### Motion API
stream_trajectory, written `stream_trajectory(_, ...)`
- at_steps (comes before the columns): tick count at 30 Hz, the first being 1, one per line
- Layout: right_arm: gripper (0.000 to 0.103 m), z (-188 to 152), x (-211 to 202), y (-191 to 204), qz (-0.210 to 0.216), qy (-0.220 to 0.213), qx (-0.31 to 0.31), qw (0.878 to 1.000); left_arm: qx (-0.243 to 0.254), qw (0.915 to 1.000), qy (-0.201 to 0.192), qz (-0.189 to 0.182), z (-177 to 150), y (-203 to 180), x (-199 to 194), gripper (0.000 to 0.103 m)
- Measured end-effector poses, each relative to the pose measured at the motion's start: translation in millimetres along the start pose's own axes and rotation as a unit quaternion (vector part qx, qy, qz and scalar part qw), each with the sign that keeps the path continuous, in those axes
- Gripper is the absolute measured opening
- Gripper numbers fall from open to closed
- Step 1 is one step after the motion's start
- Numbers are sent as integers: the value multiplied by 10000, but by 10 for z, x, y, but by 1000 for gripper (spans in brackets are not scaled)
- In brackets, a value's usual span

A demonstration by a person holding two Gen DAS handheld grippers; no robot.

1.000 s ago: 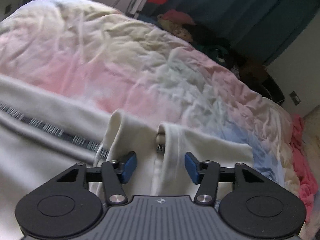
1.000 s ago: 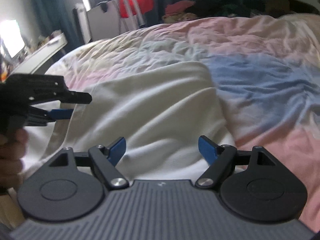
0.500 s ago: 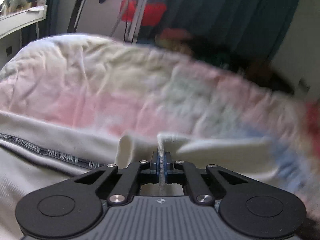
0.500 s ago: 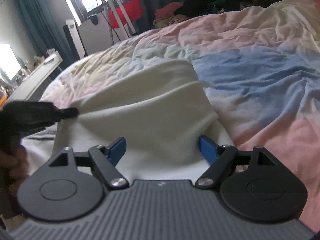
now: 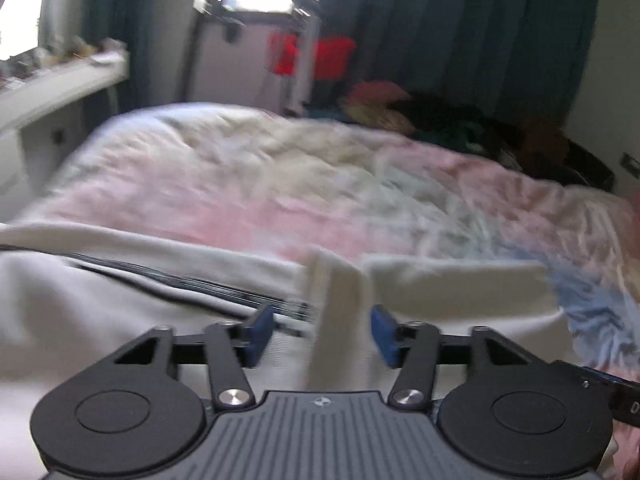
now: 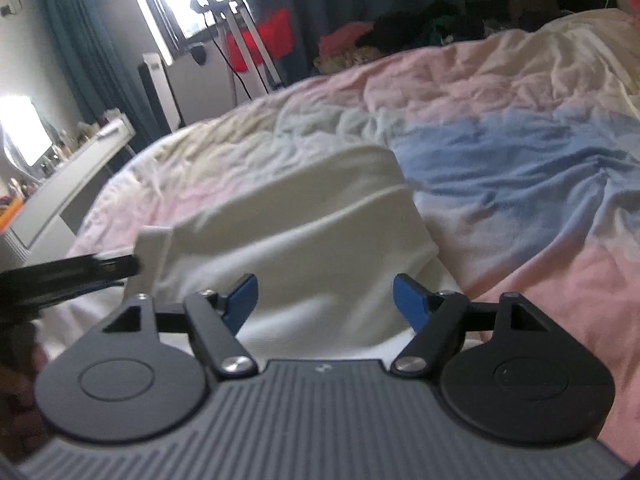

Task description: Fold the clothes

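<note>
A cream-white garment (image 5: pixel 452 284) with a dark printed band (image 5: pixel 168 280) lies on the bed. In the left wrist view my left gripper (image 5: pixel 320 336) is open, and a raised fold of the cream fabric (image 5: pixel 340 312) stands between its blue pads without being pinched. In the right wrist view my right gripper (image 6: pixel 326 300) is open and empty, just above the garment's folded part (image 6: pixel 304 232). The left gripper (image 6: pixel 80 272) shows at the left edge there, next to the upright fold (image 6: pixel 154 256).
The bed has a rumpled pink, blue and cream duvet (image 6: pixel 500 152). A white desk (image 6: pixel 60 184) stands to the left. A drying rack with red cloth (image 5: pixel 312 60) and a pile of clothes (image 5: pixel 440 120) stand beyond the bed, before dark curtains.
My left gripper closed on the garment's fold half a second ago and has now opened again; the fold stays upright between its pads. The right gripper stayed open, with the view tilted slightly.
</note>
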State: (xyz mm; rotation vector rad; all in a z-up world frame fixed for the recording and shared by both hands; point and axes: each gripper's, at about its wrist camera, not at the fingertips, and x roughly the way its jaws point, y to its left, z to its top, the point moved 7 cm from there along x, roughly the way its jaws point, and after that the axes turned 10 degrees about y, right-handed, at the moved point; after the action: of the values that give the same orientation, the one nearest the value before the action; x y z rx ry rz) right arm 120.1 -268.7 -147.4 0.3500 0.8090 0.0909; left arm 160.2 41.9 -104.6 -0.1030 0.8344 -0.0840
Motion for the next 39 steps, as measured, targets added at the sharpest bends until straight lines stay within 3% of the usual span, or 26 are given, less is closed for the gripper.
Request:
stream_trajectory(3,68,15,-86,58,-8,-117,-151,9998,-8,9995,-237,211,27,393,-478,75)
stream_trajectory(6,63,36,-137,121,19,-188,-251,9995,401,9908,-620,1138,42,876,-909,81)
stream_trajectory(10,63,36,-175,179,93,-218,-367,9990,-419,9818,-227,1837,-137,1773,-1238,82)
stream_trajectory(12,63,5,-184,177,84,-157,-395,9991,-1201,9770,72,1762,-367,2202,-1345,82)
stream_trajectory(14,63,-22,-195,168,131,-100,-364,9992,-2044,9670,283,1496,-639,2563,-1432,82)
stream_trajectory(18,63,-40,-183,151,168,1,-282,9995,-3456,9336,461,823,-1122,2997,-1526,82)
stream_trajectory(25,63,-110,-159,65,-82,81,-325,9994,-4323,9008,417,-10,-1258,3177,-1226,83)
stream_trajectory(27,63,-117,-184,26,-19,70,-232,9997,-4425,8964,224,-150,-1193,3177,-1121,83)
stream_trajectory(33,63,-160,-218,45,73,52,-286,9995,-4493,8926,-349,102,-996,3262,-808,81)
stream_trajectory(36,63,-250,-122,70,-27,283,-409,9988,-4519,8898,-557,314,-915,3348,-723,70)
stream_trajectory(39,62,-339,-28,95,-127,514,-531,9972,-4605,8849,-639,300,-866,3438,-697,53)
